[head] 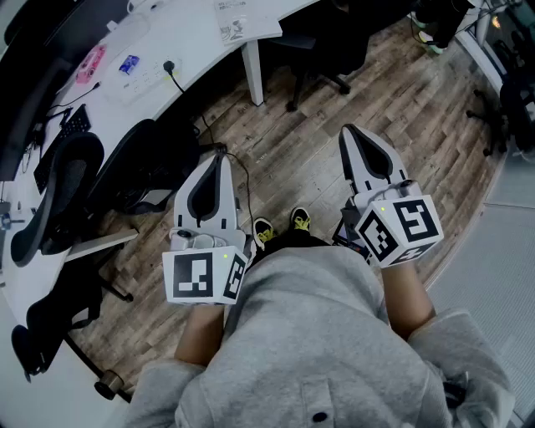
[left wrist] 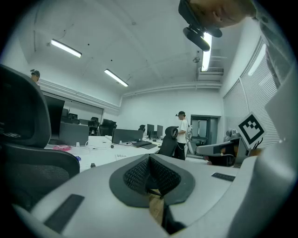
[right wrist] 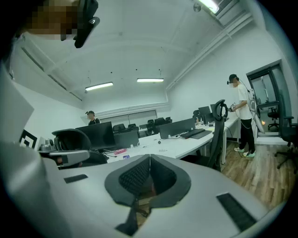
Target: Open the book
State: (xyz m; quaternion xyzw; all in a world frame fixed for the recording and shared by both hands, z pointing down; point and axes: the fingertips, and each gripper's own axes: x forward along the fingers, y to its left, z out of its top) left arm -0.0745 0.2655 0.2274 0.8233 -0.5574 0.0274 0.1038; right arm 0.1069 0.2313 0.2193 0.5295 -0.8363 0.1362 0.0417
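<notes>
No book shows in any view. I hold both grippers out at waist height over the wooden floor (head: 401, 109), pointing roughly level. The left gripper (head: 221, 159) has its two jaws pressed together with nothing between them; in the left gripper view its tips (left wrist: 149, 158) meet in a closed seam. The right gripper (head: 349, 134) is likewise shut and empty, and its tips (right wrist: 149, 157) touch in the right gripper view. Each one carries its marker cube near my hands.
A curved white desk (head: 209, 42) with a paper sheet (head: 234, 18), a pink item (head: 90, 63) and a power strip runs along the left. Black office chairs (head: 67, 192) stand beside it. My shoes (head: 280, 224) are below. A standing person (right wrist: 242, 116) is by the door.
</notes>
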